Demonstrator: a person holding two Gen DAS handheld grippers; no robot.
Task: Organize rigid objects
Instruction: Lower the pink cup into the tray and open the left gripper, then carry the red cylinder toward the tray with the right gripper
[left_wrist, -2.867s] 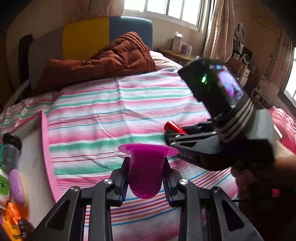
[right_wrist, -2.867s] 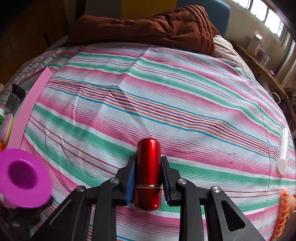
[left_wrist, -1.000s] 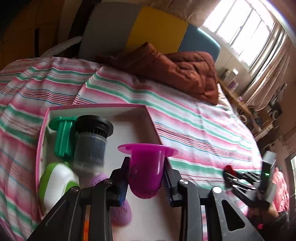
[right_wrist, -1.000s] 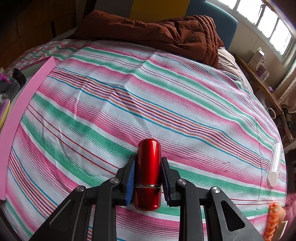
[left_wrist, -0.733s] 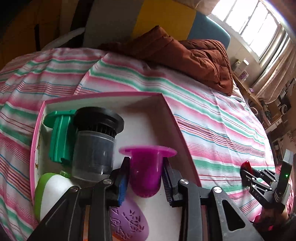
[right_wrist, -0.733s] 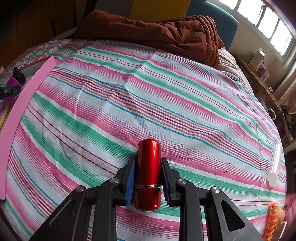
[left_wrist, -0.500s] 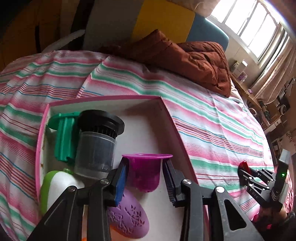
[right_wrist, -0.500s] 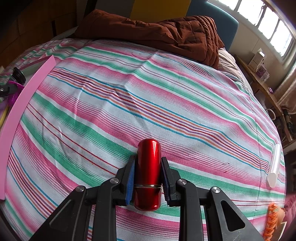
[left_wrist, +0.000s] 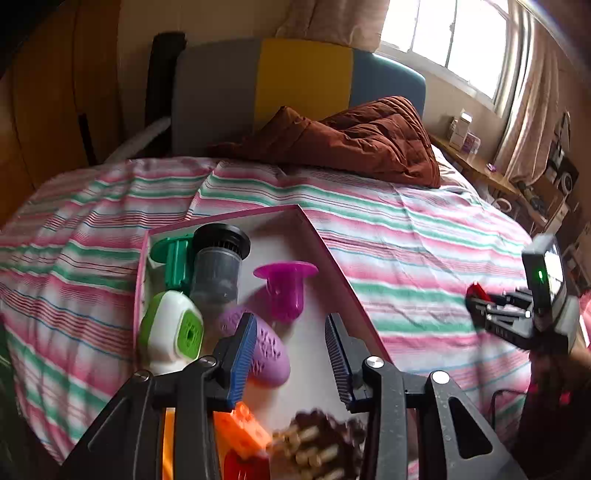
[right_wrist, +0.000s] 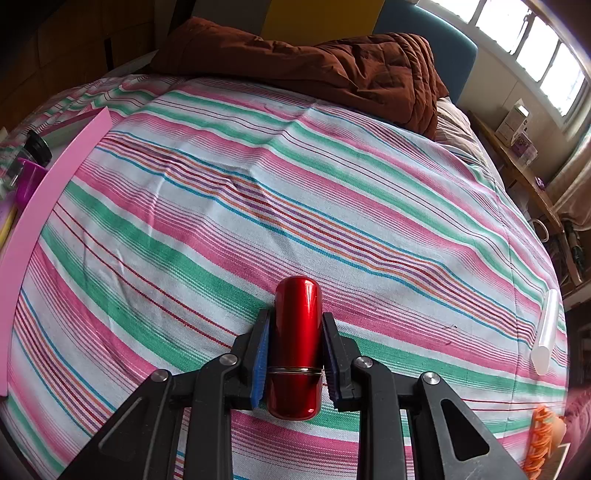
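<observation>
A magenta flanged cup (left_wrist: 284, 291) stands upright inside the pink-rimmed box (left_wrist: 332, 258) on the striped bed, free of any grip. My left gripper (left_wrist: 290, 316) hangs open just in front of and above the cup, with nothing between its blue pads. My right gripper (right_wrist: 295, 321) is shut on a glossy red cylinder (right_wrist: 295, 343) above the bedspread. The left wrist view shows that right gripper (left_wrist: 476, 295) far right, with the red cylinder (left_wrist: 475, 290) poking out. The right wrist view shows the box's pink wall (right_wrist: 55, 177) at far left and the magenta cup (right_wrist: 27, 177) behind it.
The box also holds a green plastic piece (left_wrist: 171, 264), a grey jar with a black lid (left_wrist: 218, 266), a white-and-green device (left_wrist: 171, 328), a lilac oval (left_wrist: 264, 347), an orange block (left_wrist: 240, 430) and a brown object (left_wrist: 317, 443). A white tube (right_wrist: 546, 328) and a brown quilt (right_wrist: 314, 62) lie on the bed.
The left gripper carried the magenta cup over the box, opened and let it go there, then drew back and up. The right gripper kept still with the red cylinder.
</observation>
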